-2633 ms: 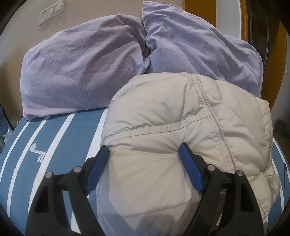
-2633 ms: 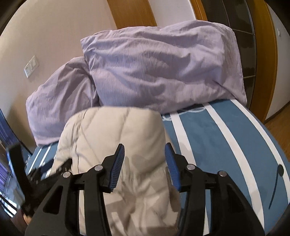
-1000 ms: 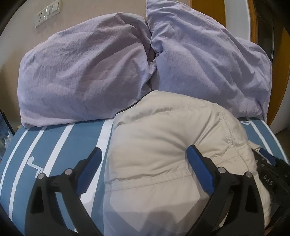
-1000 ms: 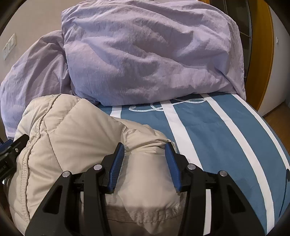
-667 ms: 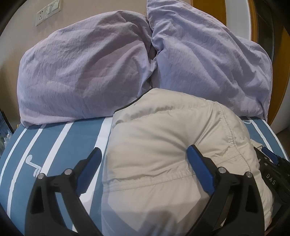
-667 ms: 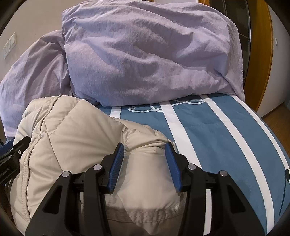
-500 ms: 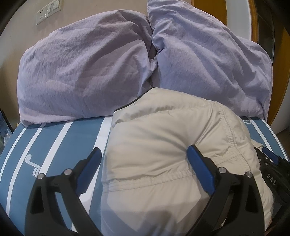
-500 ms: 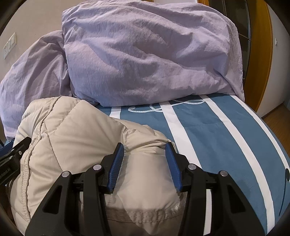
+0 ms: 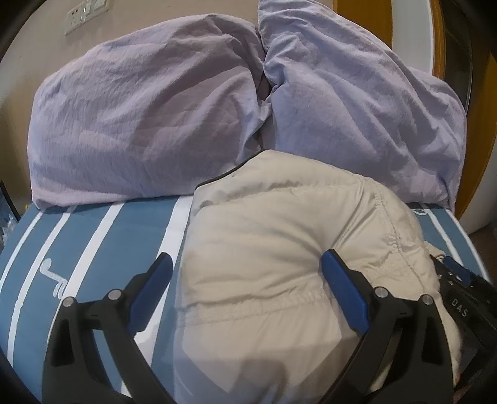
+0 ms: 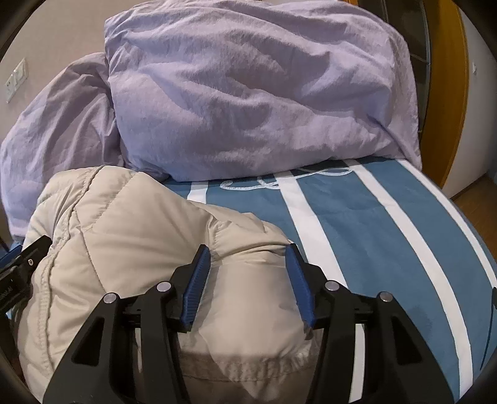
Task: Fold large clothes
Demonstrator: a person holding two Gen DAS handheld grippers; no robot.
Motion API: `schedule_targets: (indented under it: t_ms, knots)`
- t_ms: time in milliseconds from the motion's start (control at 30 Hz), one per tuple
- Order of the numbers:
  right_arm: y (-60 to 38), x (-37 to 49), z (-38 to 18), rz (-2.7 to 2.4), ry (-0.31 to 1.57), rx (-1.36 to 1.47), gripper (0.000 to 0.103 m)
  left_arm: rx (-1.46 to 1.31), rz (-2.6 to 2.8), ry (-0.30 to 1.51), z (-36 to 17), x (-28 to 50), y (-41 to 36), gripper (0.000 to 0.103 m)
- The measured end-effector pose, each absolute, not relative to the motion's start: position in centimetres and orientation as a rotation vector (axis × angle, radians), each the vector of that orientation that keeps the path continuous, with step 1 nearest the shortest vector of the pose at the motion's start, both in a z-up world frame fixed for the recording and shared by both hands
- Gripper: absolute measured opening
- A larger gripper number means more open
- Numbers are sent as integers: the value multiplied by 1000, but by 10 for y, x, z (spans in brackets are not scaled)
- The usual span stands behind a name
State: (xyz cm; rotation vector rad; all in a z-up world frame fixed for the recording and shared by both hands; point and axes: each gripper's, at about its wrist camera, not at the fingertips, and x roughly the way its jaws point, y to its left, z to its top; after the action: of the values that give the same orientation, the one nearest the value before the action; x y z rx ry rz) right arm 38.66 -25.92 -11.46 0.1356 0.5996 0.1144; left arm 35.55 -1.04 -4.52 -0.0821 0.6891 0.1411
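Note:
A beige quilted puffer jacket (image 9: 279, 236) lies bundled on the blue bed with white stripes (image 9: 102, 248); it also shows in the right wrist view (image 10: 130, 236). My left gripper (image 9: 245, 276) is open wide, its blue pads on either side of the jacket's padded fold. My right gripper (image 10: 247, 270) holds its jaws partly closed around a bulge of the jacket at its right end; the fabric fills the gap between the pads. The right gripper's body shows at the lower right of the left wrist view (image 9: 462, 295).
Two large lilac pillows (image 9: 149, 118) (image 10: 254, 93) lean against the wall at the head of the bed. The bed cover (image 10: 388, 223) runs right to its edge, with wooden floor and an orange door frame (image 10: 447, 93) beyond. A wall socket (image 9: 84, 9) is at upper left.
The jacket bundle was lowered from mid-air onto the bed near the pillows. In the last second both grippers and the jacket have barely moved.

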Motion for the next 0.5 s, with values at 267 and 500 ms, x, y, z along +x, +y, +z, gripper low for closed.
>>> schedule_targets:
  t_ms: [267, 500]
  knots:
    - [-301, 369, -102, 158, 658, 265, 97, -181, 97, 738, -28, 319, 24, 97]
    - [-322, 367, -106, 338, 774, 419, 101, -284, 61, 810, -37, 300, 58, 98]
